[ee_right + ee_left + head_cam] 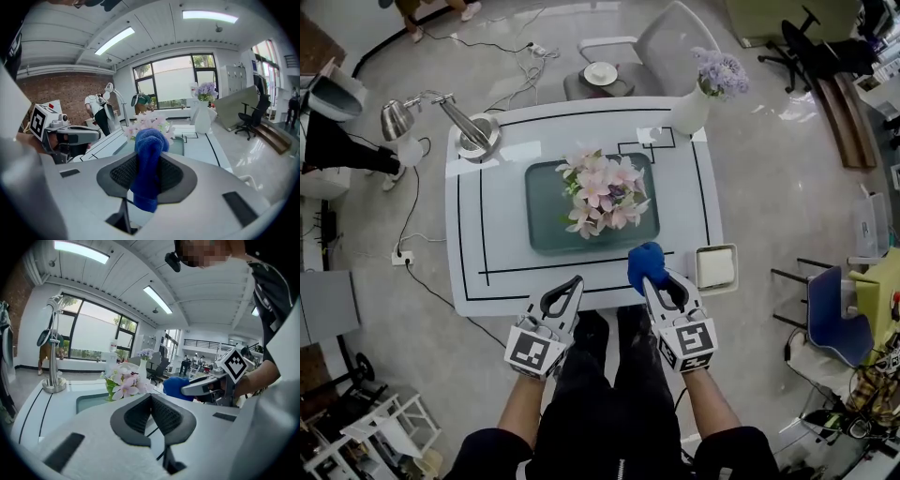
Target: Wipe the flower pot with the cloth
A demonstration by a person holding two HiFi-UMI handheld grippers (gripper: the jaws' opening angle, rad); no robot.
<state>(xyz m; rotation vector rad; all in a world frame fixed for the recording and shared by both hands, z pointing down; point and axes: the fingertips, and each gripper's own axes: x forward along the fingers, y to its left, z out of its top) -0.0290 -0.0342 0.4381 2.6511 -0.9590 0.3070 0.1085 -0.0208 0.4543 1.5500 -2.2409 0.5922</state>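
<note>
White tabletop (487,244), head view: flower pot (600,194) of pink blooms on grey tray (542,220), centre. Left gripper view: my left hand-held gripper (151,397), jaws together, empty. Right gripper view: my right hand-held gripper (146,161), clamped on blue cloth (149,139).

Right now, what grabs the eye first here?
The pink flowers in the middle of the white table, standing on a green tray. Next, the bright blue cloth clamped in the right gripper at the table's near edge; the left gripper beside it is shut and empty.
</note>
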